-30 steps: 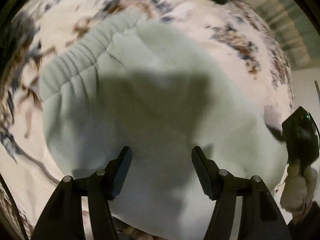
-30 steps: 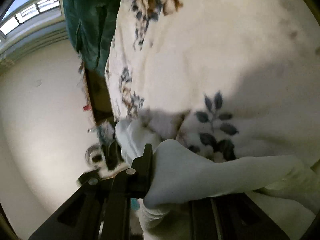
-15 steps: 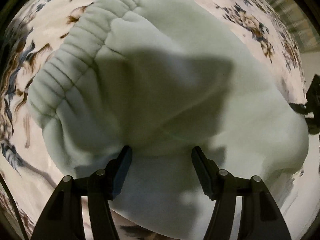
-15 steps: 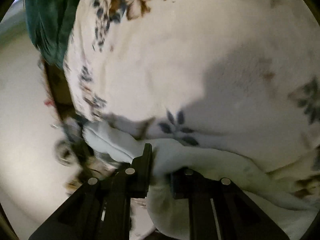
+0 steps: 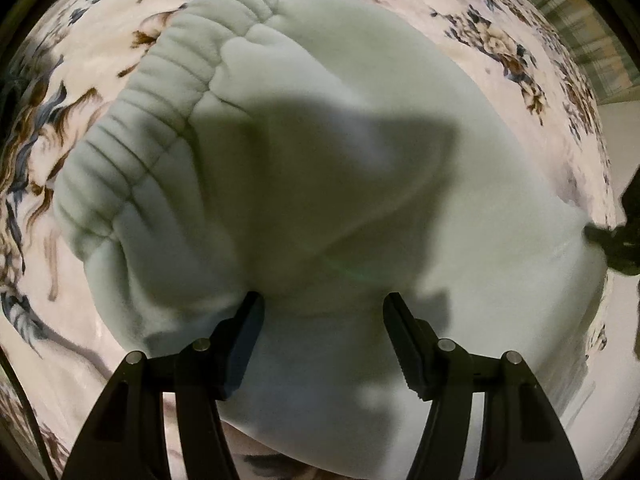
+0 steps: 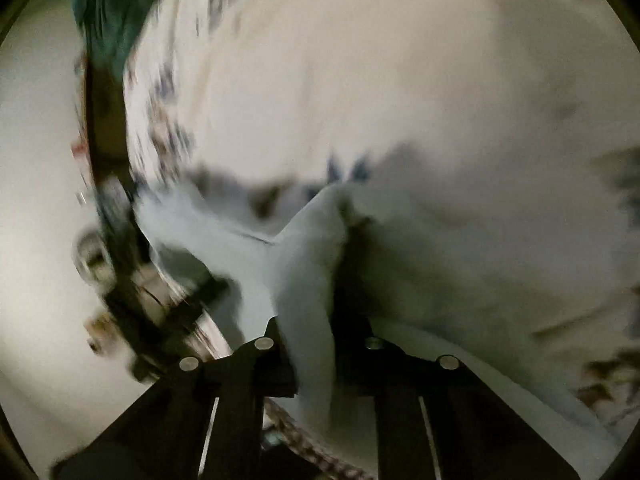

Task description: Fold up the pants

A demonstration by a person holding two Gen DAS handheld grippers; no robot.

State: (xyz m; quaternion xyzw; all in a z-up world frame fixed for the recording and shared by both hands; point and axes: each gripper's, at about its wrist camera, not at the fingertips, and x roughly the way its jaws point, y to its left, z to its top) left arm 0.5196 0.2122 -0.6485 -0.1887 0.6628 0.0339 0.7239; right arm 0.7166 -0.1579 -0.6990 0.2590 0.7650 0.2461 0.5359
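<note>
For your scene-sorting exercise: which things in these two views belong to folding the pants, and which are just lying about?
Belong to the job:
- pale green pants
- right claw, shut on a bunched fold of them
- left claw, open over them

Just lying about:
- floral blanket beneath
- dark green cloth at the far edge

Matt, fuzzy fleece pants [image 5: 320,168]

In the left wrist view the pale green pants [image 5: 320,184] now fill far more of the picture than a second ago, and their ribbed waistband [image 5: 160,120] has shifted toward the top edge of the flowered bedspread [image 5: 500,40]. The right gripper [image 6: 316,320] has pinched tighter on a fold of the fabric and lifted it off the bedspread, the fabric now standing narrow between its jaws.
</note>
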